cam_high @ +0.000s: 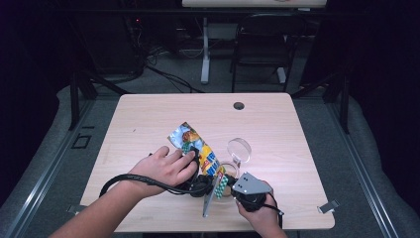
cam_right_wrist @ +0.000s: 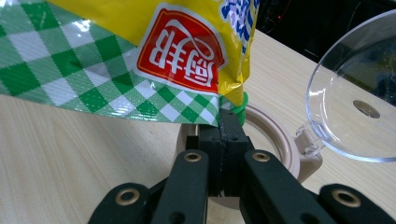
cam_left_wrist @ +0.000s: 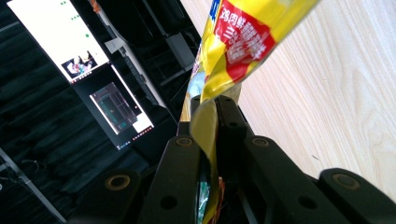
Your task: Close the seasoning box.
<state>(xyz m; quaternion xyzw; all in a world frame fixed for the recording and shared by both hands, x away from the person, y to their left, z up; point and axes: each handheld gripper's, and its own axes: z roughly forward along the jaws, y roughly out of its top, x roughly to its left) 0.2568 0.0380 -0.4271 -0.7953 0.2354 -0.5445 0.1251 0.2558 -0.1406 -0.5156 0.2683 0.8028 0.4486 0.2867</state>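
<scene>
1. Left of centre in the high view, the left claw (cam_high: 202, 179) sits under the person's left hand (cam_high: 166, 168), its jaws clamped on an edge of the snack bag (cam_high: 198, 148).
2. The yellow, green-checked bag slants up-left over the table (cam_high: 148, 119), lifted at mid-frame.
3. Lower right of centre, the right claw (cam_high: 225, 186) pinches the bag's checked corner.
4. Right of it, a round container (cam_high: 225, 171) with a clear, open lid (cam_high: 239, 148).
</scene>
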